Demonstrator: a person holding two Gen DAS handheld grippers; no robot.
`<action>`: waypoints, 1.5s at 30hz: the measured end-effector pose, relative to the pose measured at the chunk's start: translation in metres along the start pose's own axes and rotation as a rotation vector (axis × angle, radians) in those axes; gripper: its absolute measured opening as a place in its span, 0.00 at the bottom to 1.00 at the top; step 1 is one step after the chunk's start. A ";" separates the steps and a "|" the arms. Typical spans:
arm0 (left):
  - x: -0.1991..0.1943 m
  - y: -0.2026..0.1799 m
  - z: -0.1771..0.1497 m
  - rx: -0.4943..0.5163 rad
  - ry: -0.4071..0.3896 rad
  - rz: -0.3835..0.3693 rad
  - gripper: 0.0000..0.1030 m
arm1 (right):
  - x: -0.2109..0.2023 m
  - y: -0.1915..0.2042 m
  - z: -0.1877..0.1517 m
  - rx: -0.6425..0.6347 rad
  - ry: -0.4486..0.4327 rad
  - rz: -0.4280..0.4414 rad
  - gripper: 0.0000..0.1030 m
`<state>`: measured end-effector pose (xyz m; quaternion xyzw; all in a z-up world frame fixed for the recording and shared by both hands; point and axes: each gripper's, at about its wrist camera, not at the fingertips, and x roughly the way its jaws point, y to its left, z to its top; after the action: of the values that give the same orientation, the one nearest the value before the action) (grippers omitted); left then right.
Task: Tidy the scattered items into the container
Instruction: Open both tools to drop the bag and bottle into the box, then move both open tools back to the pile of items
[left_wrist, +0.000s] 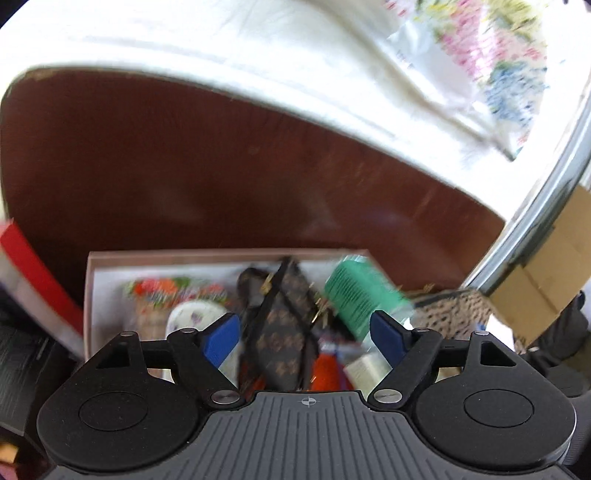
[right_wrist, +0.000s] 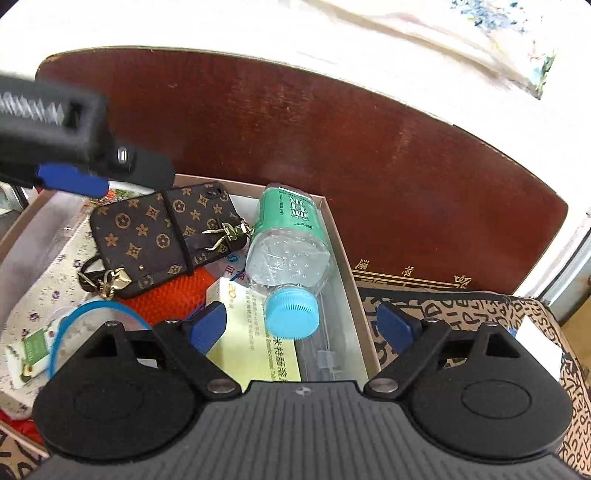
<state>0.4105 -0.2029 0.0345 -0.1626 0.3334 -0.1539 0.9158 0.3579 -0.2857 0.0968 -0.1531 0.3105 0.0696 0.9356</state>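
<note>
Two handheld grippers hovered over an open cardboard box (right_wrist: 341, 236) that sat on a dark reddish-brown table (right_wrist: 332, 140). The right gripper (right_wrist: 301, 325) had its blue-padded jaws spread wide and held nothing. The left gripper (left_wrist: 304, 338) was likewise wide open and empty; in the right wrist view it entered from the upper left, above the box's far left corner.

Inside the box lay several items already gathered. A clear plastic bottle (right_wrist: 286, 240) with a green label and a light blue cap rested on its side against the right wall, cap pointing toward the right gripper. A brown monogram-patterned phone case (right_wrist: 159, 232) with gold clasps lay at a slant across the middle, on top of something orange (right_wrist: 166, 291). A pale yellow carton (right_wrist: 255, 339) sat just beside the bottle cap, directly under the right gripper's open jaws. A floral cloth (right_wrist: 40, 295) and a small packet with a green label (right_wrist: 27, 354) lay at the left, with a blue loop (right_wrist: 92, 310) near them.

To the right of the box, outside it, was a tan surface printed with black lettering (right_wrist: 461, 317); whether it was a bag or a lid could not be told.

The task appeared well along, with most items in the container and both grippers free. The next move likely called for finding any item left outside the box and closing the jaws on it.
</note>
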 end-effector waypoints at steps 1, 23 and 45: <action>0.003 0.002 -0.001 -0.014 0.023 0.020 0.85 | -0.001 0.000 0.001 -0.007 -0.001 -0.002 0.88; -0.021 0.005 -0.025 -0.087 0.157 -0.120 1.00 | -0.017 0.012 -0.014 -0.031 0.039 0.011 0.95; -0.205 0.025 -0.074 0.087 -0.150 0.041 1.00 | -0.144 0.106 0.000 -0.200 -0.044 -0.093 0.99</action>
<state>0.2162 -0.1151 0.0862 -0.1267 0.2602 -0.1369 0.9474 0.2193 -0.1913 0.1576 -0.2584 0.2742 0.0603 0.9243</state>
